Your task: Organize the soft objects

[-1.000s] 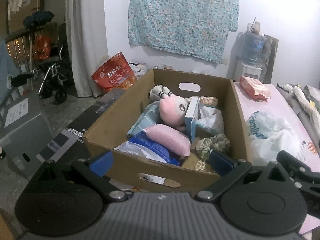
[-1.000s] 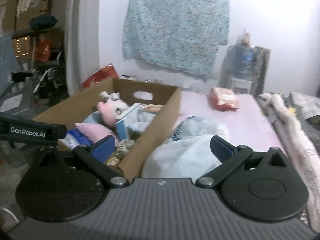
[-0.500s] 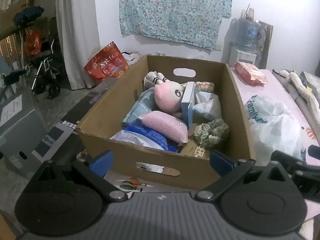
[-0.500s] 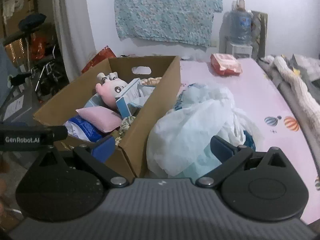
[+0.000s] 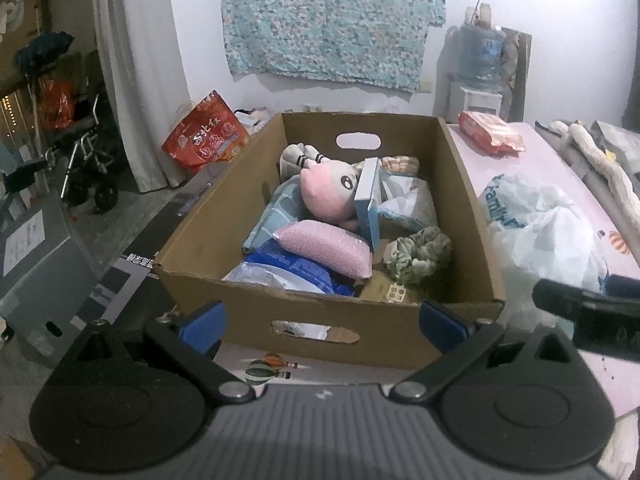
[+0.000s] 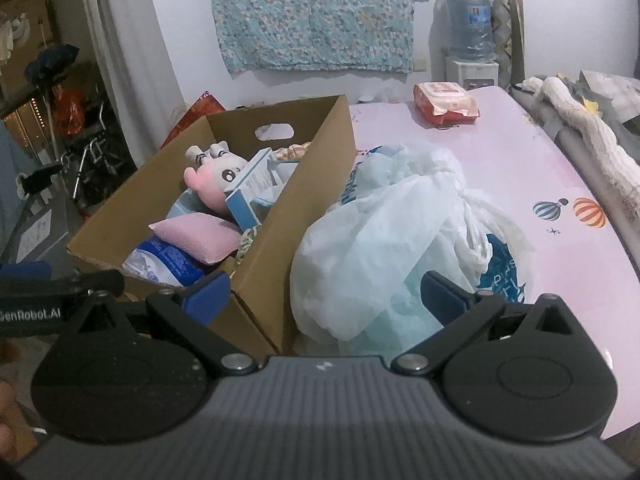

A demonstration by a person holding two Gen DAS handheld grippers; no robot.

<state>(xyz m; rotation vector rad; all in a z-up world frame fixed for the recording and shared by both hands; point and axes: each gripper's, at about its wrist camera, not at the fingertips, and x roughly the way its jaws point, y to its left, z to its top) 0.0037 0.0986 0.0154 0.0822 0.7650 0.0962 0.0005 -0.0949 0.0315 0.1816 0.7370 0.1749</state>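
in the left wrist view, the left gripper (image 5: 322, 320) is held wide open and empty before the cardboard box (image 5: 472, 216), where a pink plush toy (image 5: 326, 196) and a pink cushion (image 5: 324, 248) are kept.

in the right wrist view, the right gripper (image 6: 324, 294) is also spread wide, empty, just before the white plastic bag (image 6: 384, 240) beside the box. the bag is judged light, soft and slippery, so its bunched top should be pinched.
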